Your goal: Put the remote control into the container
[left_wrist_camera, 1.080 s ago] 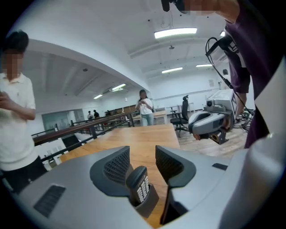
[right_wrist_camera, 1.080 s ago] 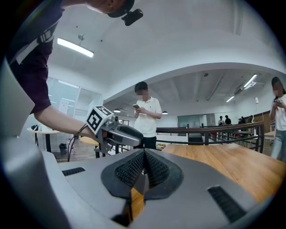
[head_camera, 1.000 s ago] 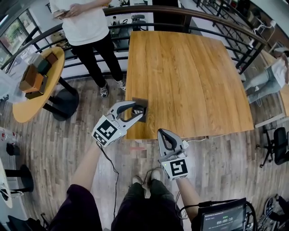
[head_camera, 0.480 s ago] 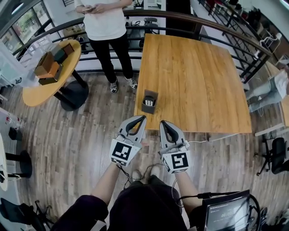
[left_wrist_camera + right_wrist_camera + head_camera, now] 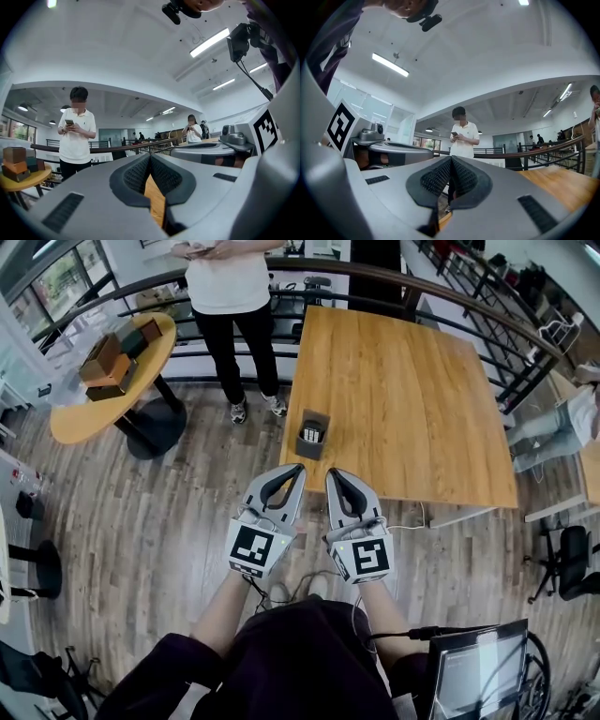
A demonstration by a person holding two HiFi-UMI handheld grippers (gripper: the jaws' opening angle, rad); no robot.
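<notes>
My left tool (image 5: 296, 472) is clenched, its two ribbed pads pressed flat together with nothing between them. My right tool (image 5: 333, 476) is clenched in the same way and also carries nothing. I hold both over the plank floor (image 5: 159, 512), side by side and close together, tips pointing toward the near edge of the square wooden surface (image 5: 412, 399). Neither touches the surface or anything on it. The marker cube of each tool faces up toward my head.

The remote control (image 5: 312, 436) sits inside the dark container (image 5: 315, 418), standing on end with its pale button face showing at the open top. The container stands on the surface near its near left corner, beside the left edge. It is just ahead of my left tool's tips and clear of them. The other parts of the surface are bare wood.

Beyond the far left corner of the surface, a person in a white shirt and dark trousers (image 5: 228, 287) stands by the curved black railing (image 5: 441, 282), both hands holding a phone. To my left is a round yellow-topped surface (image 5: 89, 413) on a dark pedestal, with several brown and dark boxes (image 5: 111, 362) stacked on it. Low on my right, a screen (image 5: 480, 673) shows at the edge of the head view.
</notes>
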